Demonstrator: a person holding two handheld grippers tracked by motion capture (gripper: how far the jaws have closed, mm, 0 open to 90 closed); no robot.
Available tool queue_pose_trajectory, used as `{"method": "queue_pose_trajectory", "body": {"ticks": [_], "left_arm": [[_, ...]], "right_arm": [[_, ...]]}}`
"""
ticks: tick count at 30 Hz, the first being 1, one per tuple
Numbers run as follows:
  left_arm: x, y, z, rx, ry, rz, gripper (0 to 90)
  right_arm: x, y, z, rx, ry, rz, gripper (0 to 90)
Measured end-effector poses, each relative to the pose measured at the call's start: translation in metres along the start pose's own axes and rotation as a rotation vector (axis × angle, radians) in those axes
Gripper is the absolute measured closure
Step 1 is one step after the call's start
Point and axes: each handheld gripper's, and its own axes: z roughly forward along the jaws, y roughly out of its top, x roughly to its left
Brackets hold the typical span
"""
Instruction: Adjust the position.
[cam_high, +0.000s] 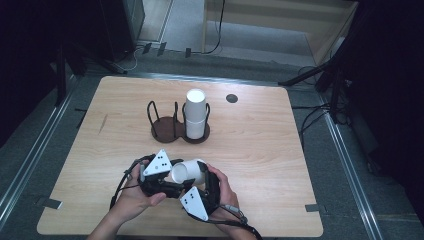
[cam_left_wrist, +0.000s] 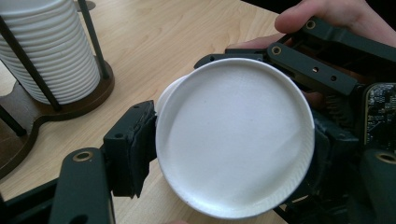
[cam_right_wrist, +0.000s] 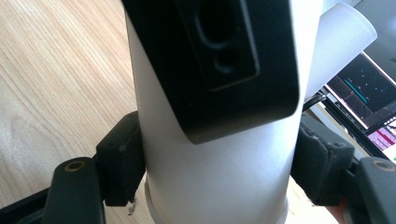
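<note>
A plain white paper cup (cam_high: 187, 171) lies sideways above the wooden bench (cam_high: 260, 150), clamped by left hand-held gripper (cam_left_wrist: 233, 154) and right hand-held gripper (cam_right_wrist: 215, 172)

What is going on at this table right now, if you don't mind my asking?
A person holds a white paper cup on its side above the table, gripped by both the left gripper and the right gripper. Farther back, a stack of cups stands in one side of a two-slot holder.
</note>
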Motion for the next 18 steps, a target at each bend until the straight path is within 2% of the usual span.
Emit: {"method": "queue_pose_trajectory", "body": {"ticks": [9,10,12,13,15,18], "left_arm": [[0.0045,-0.0014,-0.0019,-0.016,-0.008,-0.036,31.5],[0.0042,-0.0018,-0.0021,-0.022,0.000,-0.041,31.8],[0.0023,-0.0022,-0.0017,-0.026,0.074,-0.031,32.2],[0.0025,-0.0026,-0.0015,-0.024,0.088,-0.028,32.6],[0.0045,-0.0036,-0.0021,-0.032,0.077,-0.030,33.1],[0.0089,-0.0049,-0.0039,-0.068,0.089,-0.055,33.6]], "right_arm": [[-0.0019,-0.0014,0.0000,-0.001,0.019,-0.003,22.8],[-0.0018,-0.0012,0.0000,-0.001,0.024,0.001,22.2],[-0.0022,-0.0006,-0.0006,-0.004,0.022,0.004,21.3],[-0.0031,-0.0002,-0.0011,-0.006,0.021,0.001,21.4],[-0.0045,0.0005,-0.0020,-0.009,0.026,0.012,20.6],[-0.0072,0.0008,-0.0030,0.002,0.045,0.032,19.2]]}}
